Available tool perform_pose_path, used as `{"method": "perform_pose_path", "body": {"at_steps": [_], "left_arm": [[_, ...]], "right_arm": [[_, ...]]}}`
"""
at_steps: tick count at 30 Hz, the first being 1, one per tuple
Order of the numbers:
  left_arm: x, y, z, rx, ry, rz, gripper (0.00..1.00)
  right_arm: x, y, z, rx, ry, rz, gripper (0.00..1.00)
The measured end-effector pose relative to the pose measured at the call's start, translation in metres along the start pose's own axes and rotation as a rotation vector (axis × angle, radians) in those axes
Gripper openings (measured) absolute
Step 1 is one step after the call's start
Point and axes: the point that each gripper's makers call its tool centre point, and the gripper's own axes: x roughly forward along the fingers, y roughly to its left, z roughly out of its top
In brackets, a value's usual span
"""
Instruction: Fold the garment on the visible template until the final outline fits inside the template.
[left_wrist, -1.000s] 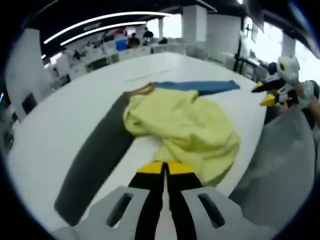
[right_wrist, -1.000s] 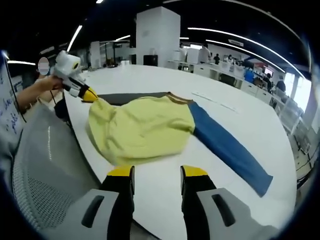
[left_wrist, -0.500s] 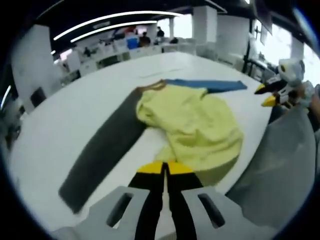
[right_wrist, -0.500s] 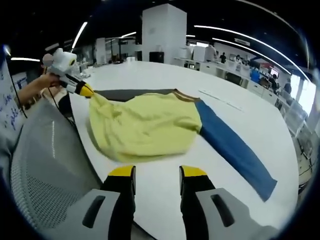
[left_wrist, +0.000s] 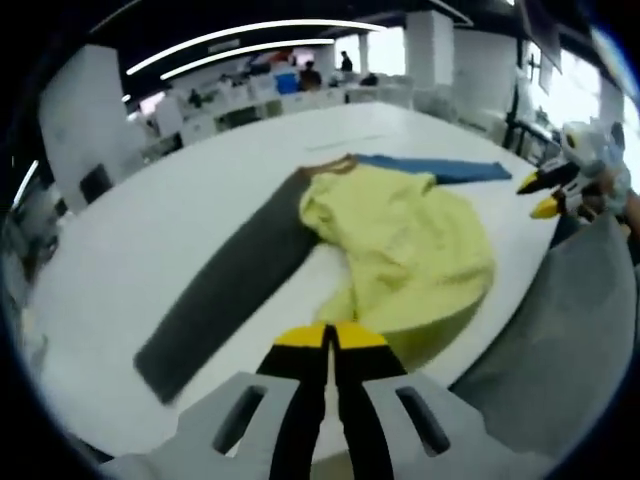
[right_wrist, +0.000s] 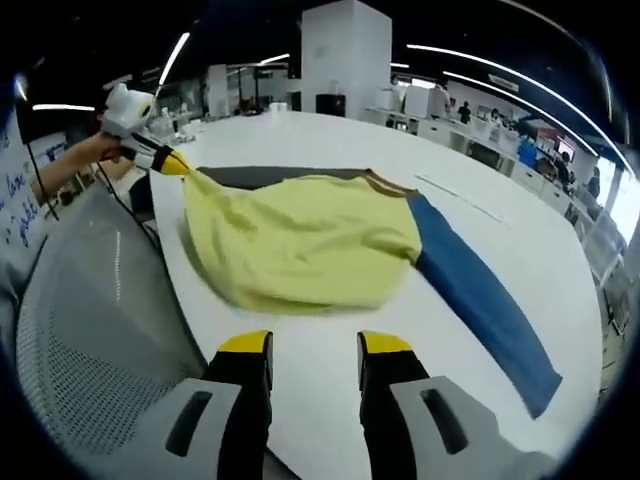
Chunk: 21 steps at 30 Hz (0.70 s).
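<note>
Yellow fabric garment with grey and blue sleeves (right_wrist: 300, 245) lies on white table (right_wrist: 470, 180); left gripper (right_wrist: 175, 165) pinches near corner, lifted. Right gripper (right_wrist: 310, 345) agape, holding nothing, just short of near hem; sleeves run crosswise.

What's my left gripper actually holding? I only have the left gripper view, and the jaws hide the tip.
Observer: The right gripper view shows the left gripper shut on a corner of the yellow garment, with the cloth drawn up to it.
Operator: Right gripper's state?
Observer: The right gripper is open with nothing between its jaws, over bare table short of the garment.
Operator: Blue sleeve?
Observer: The blue sleeve lies flat and fully extended, unfolded.
</note>
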Motion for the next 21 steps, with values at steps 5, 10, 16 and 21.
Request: {"method": "perform_pose_path", "body": {"at_steps": [5,10,16,21], "left_arm": [[-0.004,0.005,-0.007,-0.02,0.008,0.025,0.0],[-0.007,0.006,-0.01,-0.034,0.01,0.028,0.0],[-0.008,0.007,-0.012,-0.035,0.01,0.03,0.0],[-0.009,0.006,-0.012,-0.038,0.004,0.032,0.0]], "right_arm": [[0.013,0.003,-0.006,0.003,0.026,0.048,0.34],[0.026,0.005,-0.011,-0.024,0.066,0.105,0.34],[0.046,0.005,-0.015,-0.026,0.098,0.157,0.33],[0.06,0.009,-0.016,-0.046,0.127,0.178,0.32]]}}
